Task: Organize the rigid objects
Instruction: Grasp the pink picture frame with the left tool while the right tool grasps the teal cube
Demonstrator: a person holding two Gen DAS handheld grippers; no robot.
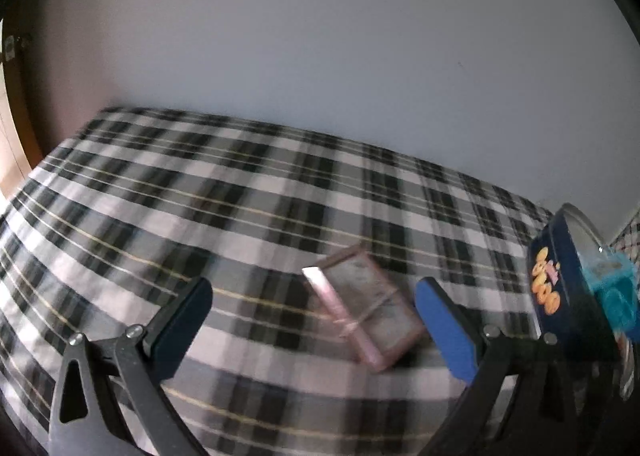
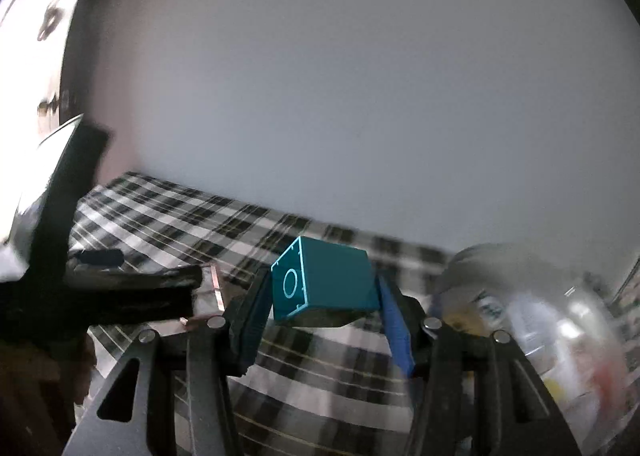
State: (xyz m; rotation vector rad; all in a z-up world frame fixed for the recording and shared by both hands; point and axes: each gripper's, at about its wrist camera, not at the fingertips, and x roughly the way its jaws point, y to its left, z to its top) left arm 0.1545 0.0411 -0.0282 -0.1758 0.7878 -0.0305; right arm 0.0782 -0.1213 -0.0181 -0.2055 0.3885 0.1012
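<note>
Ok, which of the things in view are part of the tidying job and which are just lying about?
Part of the job:
teal block, clamped in the right gripper
pink flat case, ahead of the open left gripper
dark blue tin

Just there:
plaid cloth
wall

Teal block (image 2: pixel 324 282) smooth matt plastic; plaid cloth (image 1: pixel 240 192) woven fabric.

The bed cover (image 1: pixel 248 192) is a plaid of black, grey and white with thin yellowish lines. On it lies a pink-edged case (image 1: pixel 362 306) with a grey face. The tin (image 1: pixel 554 280) is dark navy with orange lettering. The block (image 2: pixel 320 282) is teal with a paler ring printed on one face. Both grippers carry blue pads on black frames.
</note>
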